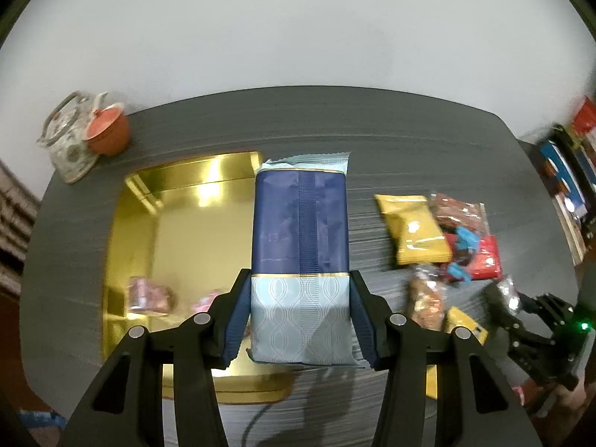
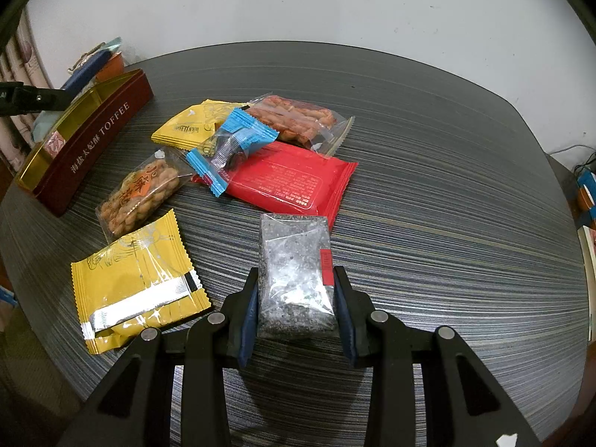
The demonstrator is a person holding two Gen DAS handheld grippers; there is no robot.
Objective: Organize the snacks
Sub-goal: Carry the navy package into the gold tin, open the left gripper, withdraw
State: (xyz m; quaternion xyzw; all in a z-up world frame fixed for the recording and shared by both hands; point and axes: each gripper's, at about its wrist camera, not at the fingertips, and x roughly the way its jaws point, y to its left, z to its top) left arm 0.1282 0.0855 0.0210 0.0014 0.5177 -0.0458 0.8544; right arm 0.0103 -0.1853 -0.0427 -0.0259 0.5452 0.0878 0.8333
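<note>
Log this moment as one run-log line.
left gripper: shut on blue packet, above gold tin | right gripper: shut on grey speckled packet | loose snacks on table

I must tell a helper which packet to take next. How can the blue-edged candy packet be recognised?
On the dark striped table, find the pile of snacks right of the toffee tin. On the big red packet, overlapping a yellow one, lies the candy packet. It alone has a clear middle and bright blue zigzag ends.
</note>
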